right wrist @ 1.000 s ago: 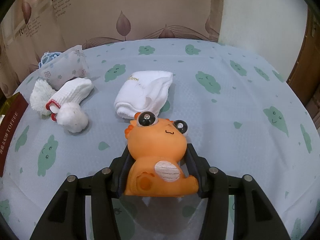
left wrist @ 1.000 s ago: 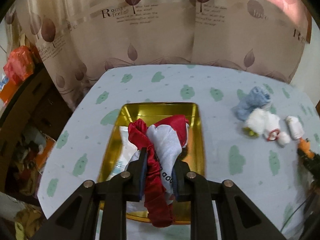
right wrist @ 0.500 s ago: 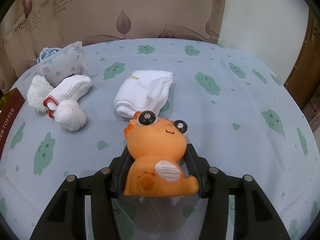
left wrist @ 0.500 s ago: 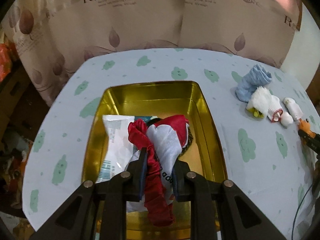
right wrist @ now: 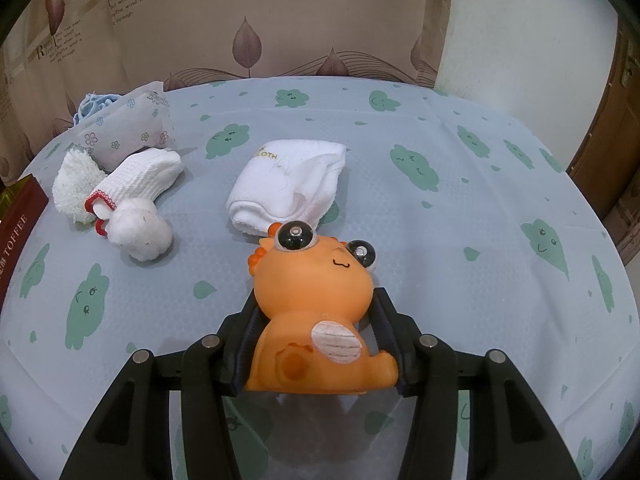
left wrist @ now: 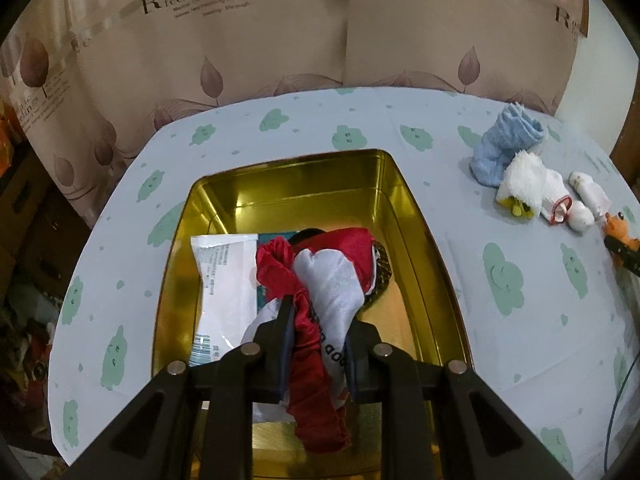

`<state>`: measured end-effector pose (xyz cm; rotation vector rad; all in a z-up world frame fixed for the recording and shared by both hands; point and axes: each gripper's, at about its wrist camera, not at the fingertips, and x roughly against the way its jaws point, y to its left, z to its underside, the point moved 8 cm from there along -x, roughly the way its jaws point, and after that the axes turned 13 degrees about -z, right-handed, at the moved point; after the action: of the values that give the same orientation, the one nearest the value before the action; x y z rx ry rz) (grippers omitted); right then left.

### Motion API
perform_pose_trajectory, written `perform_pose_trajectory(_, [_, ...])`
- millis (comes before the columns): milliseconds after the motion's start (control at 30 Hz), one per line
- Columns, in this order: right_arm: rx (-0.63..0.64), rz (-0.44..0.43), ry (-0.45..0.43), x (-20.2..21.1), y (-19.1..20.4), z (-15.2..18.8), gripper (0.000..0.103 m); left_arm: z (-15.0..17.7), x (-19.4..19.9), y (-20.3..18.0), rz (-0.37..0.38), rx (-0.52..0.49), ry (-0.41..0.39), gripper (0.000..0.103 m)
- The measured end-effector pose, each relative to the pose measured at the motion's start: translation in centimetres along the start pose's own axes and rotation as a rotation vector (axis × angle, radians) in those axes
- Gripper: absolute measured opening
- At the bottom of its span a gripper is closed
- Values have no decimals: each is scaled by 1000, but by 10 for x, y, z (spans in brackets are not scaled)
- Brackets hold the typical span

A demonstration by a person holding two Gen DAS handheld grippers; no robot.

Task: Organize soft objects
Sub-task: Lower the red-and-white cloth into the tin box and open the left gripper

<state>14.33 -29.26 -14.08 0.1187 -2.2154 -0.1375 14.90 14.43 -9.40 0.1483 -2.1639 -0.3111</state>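
Observation:
My left gripper (left wrist: pixel 318 320) is shut on a red and white cloth (left wrist: pixel 324 280) and holds it over the gold tin (left wrist: pixel 424 216), which holds a white packet (left wrist: pixel 224 276). My right gripper (right wrist: pixel 316 308) is shut on an orange rubber toy (right wrist: pixel 316 300) just above the table; the toy also shows at the right edge of the left wrist view (left wrist: pixel 618 228). On the table lie a folded white sock (right wrist: pixel 288 186), white socks with red trim (right wrist: pixel 128 196), a floral tissue pack (right wrist: pixel 128 128) and a blue sock (left wrist: pixel 506 144).
The table wears a pale blue cloth with green cloud faces (right wrist: pixel 440 208). A leaf-print curtain (left wrist: pixel 280 32) hangs behind it. A dark red tin side marked TOFFEE (right wrist: pixel 16 228) is at the left. A wooden door (right wrist: pixel 612 160) stands on the right.
My left gripper has moved forward with the cloth, so it now hangs over the tin's middle. The right gripper and toy have barely moved.

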Motion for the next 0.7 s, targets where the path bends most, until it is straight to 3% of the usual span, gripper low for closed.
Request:
perform_pose_trajectory(300, [-1,-1,0,0,1,0,49,4,-2,-10,-14,20,23,30])
perform_pose_trajectory(467, [-2,-1,0,0,1,0,50,2,1,-10,-31,38,18,54])
perform_pose_trajectory(700, [0,2,0,0,1,0,50,0,11,-10,-44,39,0,57])
